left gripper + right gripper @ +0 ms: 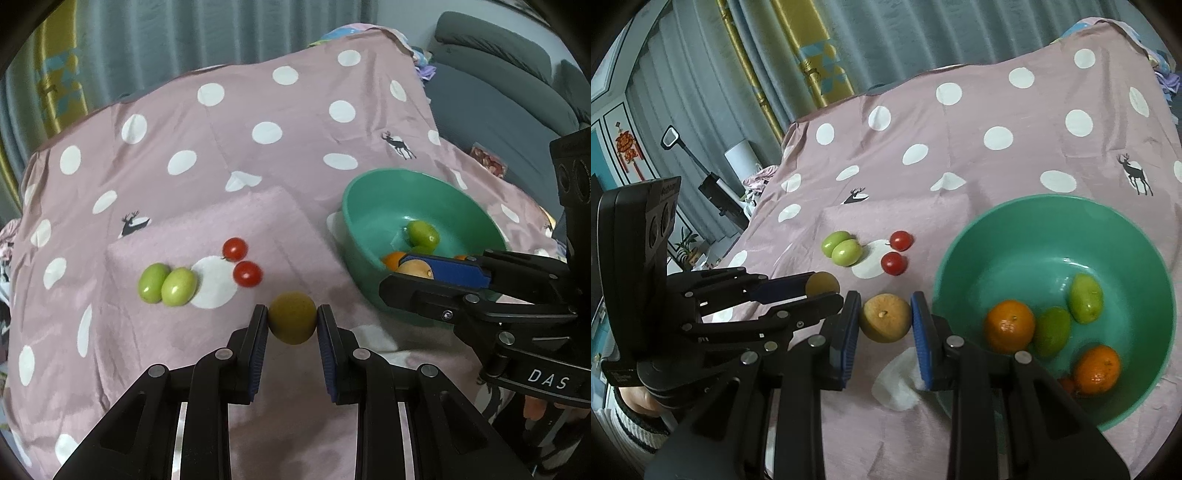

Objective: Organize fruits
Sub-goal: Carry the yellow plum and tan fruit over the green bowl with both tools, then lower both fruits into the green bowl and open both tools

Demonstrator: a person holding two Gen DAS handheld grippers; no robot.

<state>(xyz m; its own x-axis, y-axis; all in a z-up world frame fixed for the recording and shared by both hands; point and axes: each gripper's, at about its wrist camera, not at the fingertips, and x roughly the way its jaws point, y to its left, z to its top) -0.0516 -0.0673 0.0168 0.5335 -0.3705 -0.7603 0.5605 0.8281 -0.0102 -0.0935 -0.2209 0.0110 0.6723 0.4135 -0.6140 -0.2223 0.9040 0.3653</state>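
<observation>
Left gripper: jaws closed on a dull yellow-green round fruit, both blue pads touching its sides, held above the pink polka-dot cloth. Right gripper: jaws closed on a yellow-orange fruit, stem scar facing up, held just beside the rim of the green bowl. On the cloth: two green fruits touching, two red tomatoes near them. In the bowl: two oranges, two green fruits.
</observation>
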